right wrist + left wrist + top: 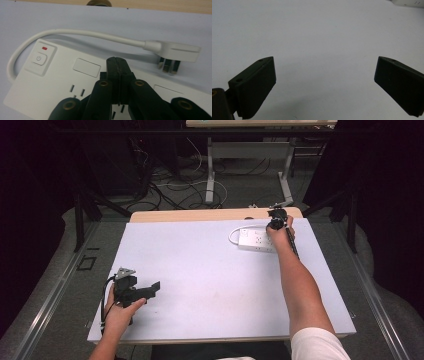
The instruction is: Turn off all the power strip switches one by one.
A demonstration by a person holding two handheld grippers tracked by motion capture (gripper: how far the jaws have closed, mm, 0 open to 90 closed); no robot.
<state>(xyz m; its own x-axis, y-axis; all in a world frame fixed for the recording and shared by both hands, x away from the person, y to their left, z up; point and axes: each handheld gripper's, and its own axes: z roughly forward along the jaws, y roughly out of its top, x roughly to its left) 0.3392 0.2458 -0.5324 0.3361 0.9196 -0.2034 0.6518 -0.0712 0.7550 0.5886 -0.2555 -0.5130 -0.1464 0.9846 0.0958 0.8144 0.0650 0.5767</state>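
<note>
White power strip [256, 239] lies at the far right of the worktop [200, 265], its plug [175, 51] resting beside it. Right gripper [117, 62] hovers over the strip, fingers pressed together, empty. Left gripper [150, 289] sits near-left, fingers wide apart.

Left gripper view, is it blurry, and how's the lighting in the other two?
Left gripper view: soft overall, the left gripper open over bare table, faint shadow beneath. Right gripper view: the power strip and plug are fairly sharp, evenly lit. High view: table bright, surroundings dark, slight barrel distortion.
</note>
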